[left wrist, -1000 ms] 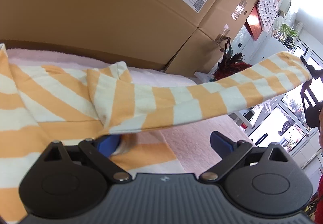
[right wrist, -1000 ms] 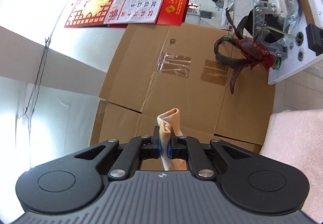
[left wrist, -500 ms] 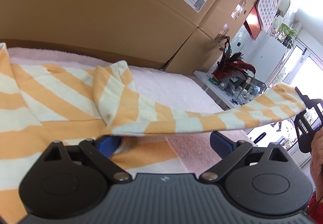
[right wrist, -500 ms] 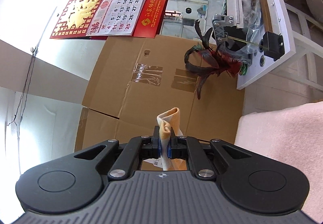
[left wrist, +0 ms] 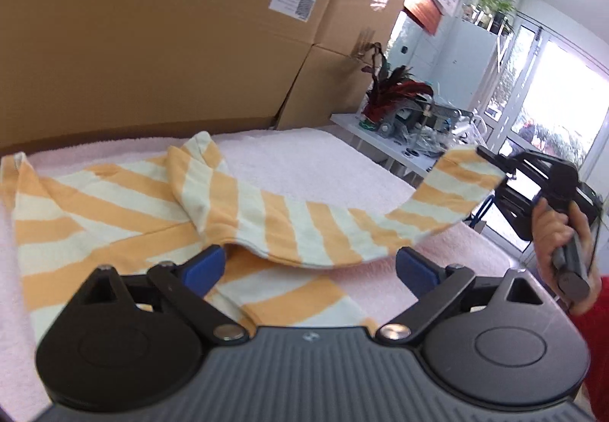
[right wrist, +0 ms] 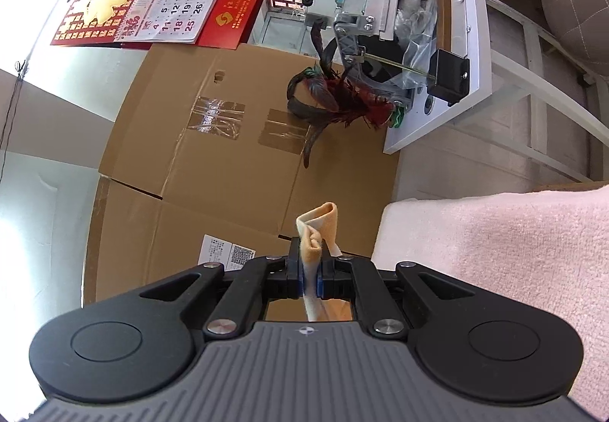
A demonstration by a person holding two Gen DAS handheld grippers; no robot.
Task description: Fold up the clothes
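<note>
So the striped shirt (left wrist: 114, 208), orange and pale cream, was lying on a table covered by a pink towel (left wrist: 297, 163), body spread flat toward the left and one sleeve (left wrist: 342, 227) pulled out to the right. The right gripper (right wrist: 311, 271) had its jaws clamped shut on the sleeve cuff, with a little folded nub of fabric poking up between them. In the left camera you could see that cuff lifted off the towel near the table's right edge, the rest of the sleeve sagging down onto the surface, and a hand (left wrist: 563, 231) wrapped round the gripper handle.

The left gripper (left wrist: 308, 267) sat low just in front of the shirt with its jaws spread wide, gripping nothing; the left blue pad (left wrist: 201, 266) was right at the sleeve's lower edge, though I couldn't tell if it actually touched.

Room-wise: big cardboard boxes (left wrist: 171, 22) walled off the whole back edge of the table, so nothing open that way. The towel to the right of the shirt was bare. Past the right edge stood a white side table (left wrist: 380, 136) with cluttered hardware and a bunch of dark red feathers (left wrist: 396, 94).

The shirt's near hem was hidden behind the left gripper's body, and its left side was cut off by the frame. The box label was too blurry to read.
</note>
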